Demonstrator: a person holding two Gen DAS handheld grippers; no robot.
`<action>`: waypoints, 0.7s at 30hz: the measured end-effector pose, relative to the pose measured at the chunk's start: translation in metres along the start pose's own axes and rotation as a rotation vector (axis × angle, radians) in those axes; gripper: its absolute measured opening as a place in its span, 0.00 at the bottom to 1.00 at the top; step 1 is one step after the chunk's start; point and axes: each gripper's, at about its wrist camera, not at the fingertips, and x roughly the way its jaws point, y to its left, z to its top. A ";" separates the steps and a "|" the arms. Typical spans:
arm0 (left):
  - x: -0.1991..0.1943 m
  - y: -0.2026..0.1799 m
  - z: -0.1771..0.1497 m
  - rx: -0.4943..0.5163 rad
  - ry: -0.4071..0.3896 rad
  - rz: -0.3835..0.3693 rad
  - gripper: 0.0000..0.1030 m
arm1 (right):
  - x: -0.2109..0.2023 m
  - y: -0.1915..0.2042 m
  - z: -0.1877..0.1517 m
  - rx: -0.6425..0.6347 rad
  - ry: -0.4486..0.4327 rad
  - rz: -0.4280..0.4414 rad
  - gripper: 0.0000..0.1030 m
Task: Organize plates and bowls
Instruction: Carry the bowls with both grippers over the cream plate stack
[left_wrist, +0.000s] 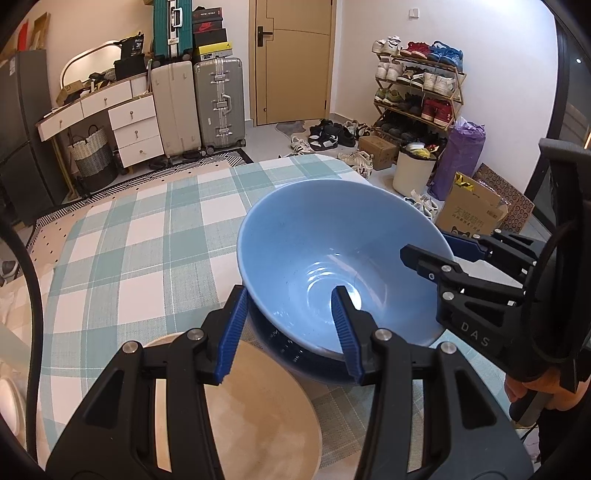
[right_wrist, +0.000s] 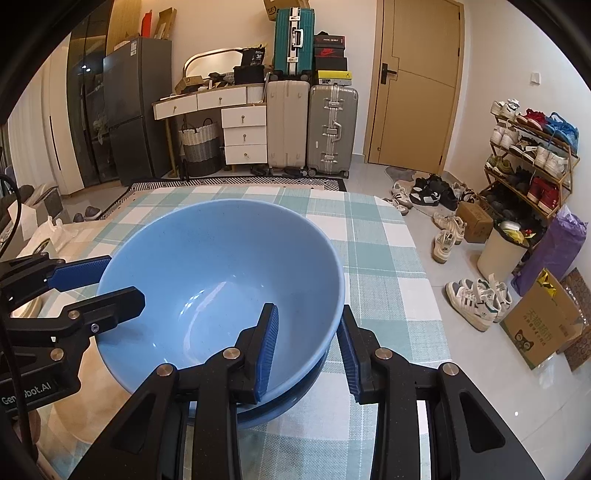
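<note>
So I've got both tongs on the light blue bowl (left_wrist: 332, 251) right now: my left tongs (left_wrist: 291, 332) are clamped over its rim at about 7 o'clock, one pad inside and one outside, and my right tongs (right_wrist: 310, 350) pinch the rim at roughly 4 o'clock the same way. The bowl sits tilted in a darker blue bowl (left_wrist: 295, 362) on the checked surface (left_wrist: 147, 240), just beside a tan wooden plate (left_wrist: 258, 413) at 6 o'clock.

Beyond the jaws stands a tan door (right_wrist: 417, 81), with upright suitcases (right_wrist: 312, 129) and a white drawer unit (right_wrist: 244, 134) to its left, a shoe rack (right_wrist: 532, 155) to its right, on pale tiled floor (right_wrist: 424, 236).
</note>
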 end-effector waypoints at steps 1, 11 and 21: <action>0.002 0.001 -0.001 -0.002 0.001 0.000 0.42 | 0.001 0.000 -0.001 -0.004 0.000 -0.004 0.32; 0.021 0.004 -0.010 0.005 0.016 0.032 0.42 | 0.012 0.010 -0.009 -0.037 -0.001 -0.031 0.32; 0.040 0.004 -0.019 0.002 0.046 0.048 0.42 | 0.015 0.021 -0.020 -0.103 -0.038 -0.087 0.33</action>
